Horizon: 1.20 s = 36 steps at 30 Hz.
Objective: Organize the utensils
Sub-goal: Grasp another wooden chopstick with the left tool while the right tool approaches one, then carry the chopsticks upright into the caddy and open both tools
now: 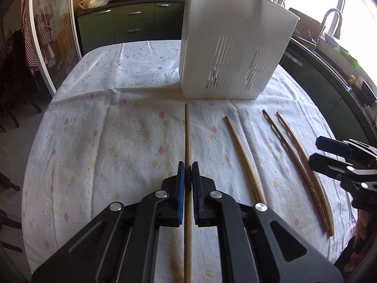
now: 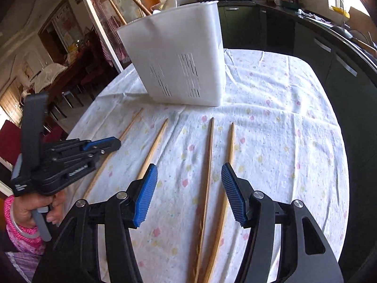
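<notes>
Several wooden chopsticks lie lengthwise on a floral tablecloth (image 1: 106, 122) in front of a white slotted utensil holder (image 1: 231, 47), which also shows in the right wrist view (image 2: 181, 61). My left gripper (image 1: 188, 167) is shut on the leftmost chopstick (image 1: 187, 132), low over the cloth. A single chopstick (image 1: 243, 158) lies to its right. A pair of chopsticks (image 1: 299, 167) lies further right. My right gripper (image 2: 188, 172) is open above that pair (image 2: 209, 165), with both sticks between its blue pads (image 2: 146, 193). The left gripper shows at the left of the right wrist view (image 2: 103, 145).
Dark green kitchen cabinets (image 1: 132, 23) with a stove and pots stand behind the table. A counter with a sink and tap (image 1: 329, 21) runs along the right. A glass sliding door (image 1: 51, 35) and dining chairs are at the left.
</notes>
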Each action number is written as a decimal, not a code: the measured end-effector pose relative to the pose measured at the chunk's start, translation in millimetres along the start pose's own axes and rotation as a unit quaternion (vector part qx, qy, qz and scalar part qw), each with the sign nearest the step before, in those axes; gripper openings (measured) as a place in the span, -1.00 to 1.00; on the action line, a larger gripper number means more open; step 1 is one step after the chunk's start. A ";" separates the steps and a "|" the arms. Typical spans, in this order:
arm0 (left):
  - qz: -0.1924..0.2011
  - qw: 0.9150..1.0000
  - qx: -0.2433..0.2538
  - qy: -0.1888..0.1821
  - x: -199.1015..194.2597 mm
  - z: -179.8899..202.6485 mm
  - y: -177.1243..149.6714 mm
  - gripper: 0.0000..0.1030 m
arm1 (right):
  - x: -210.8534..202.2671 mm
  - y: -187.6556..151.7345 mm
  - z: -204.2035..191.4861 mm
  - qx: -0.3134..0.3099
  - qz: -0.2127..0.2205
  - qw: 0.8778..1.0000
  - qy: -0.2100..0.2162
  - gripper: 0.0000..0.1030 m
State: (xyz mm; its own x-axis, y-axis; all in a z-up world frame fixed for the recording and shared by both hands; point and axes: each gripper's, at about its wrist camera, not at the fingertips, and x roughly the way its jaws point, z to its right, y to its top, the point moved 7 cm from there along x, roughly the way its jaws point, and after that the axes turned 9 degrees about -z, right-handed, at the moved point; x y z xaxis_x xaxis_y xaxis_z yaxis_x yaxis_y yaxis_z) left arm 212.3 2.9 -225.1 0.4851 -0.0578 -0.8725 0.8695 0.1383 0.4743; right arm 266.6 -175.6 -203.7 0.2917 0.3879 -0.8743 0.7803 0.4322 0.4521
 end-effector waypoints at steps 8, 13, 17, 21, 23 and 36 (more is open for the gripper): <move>0.083 0.996 -0.008 -0.001 -52.2 -6.0 -17.8 -0.89 | 43.3 17.7 5.2 0.006 -0.037 0.999 -0.025 -0.19; 0.130 0.991 0.005 -0.012 -84.2 -3.5 -21.7 -0.89 | 56.5 31.8 8.1 0.026 -0.050 0.998 -0.026 -0.20; 0.151 0.988 0.007 -0.033 -102.4 -1.3 -21.4 -0.89 | 62.6 40.5 7.0 0.032 -0.071 0.997 -0.023 -0.16; 0.163 0.986 0.008 -0.044 -113.4 -0.4 -22.4 -0.89 | 65.3 43.2 6.2 0.024 -0.091 0.994 -0.055 -0.46; 0.166 0.985 0.009 -0.046 -117.3 0.6 -23.3 -0.89 | 65.6 43.7 7.5 0.023 -0.094 0.993 -0.069 -0.63; 0.169 0.984 0.012 -0.057 -127.9 0.1 -22.9 -0.89 | 1.3 40.9 5.2 0.067 0.014 0.998 0.003 -0.88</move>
State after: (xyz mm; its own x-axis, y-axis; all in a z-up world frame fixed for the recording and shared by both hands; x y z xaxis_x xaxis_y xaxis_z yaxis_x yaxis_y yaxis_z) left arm 130.3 7.1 -124.3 0.7536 -0.1238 -0.6455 0.6573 0.1460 0.7394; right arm 301.7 -161.7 -187.3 0.3122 0.4030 -0.8603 0.8392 0.3075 0.4486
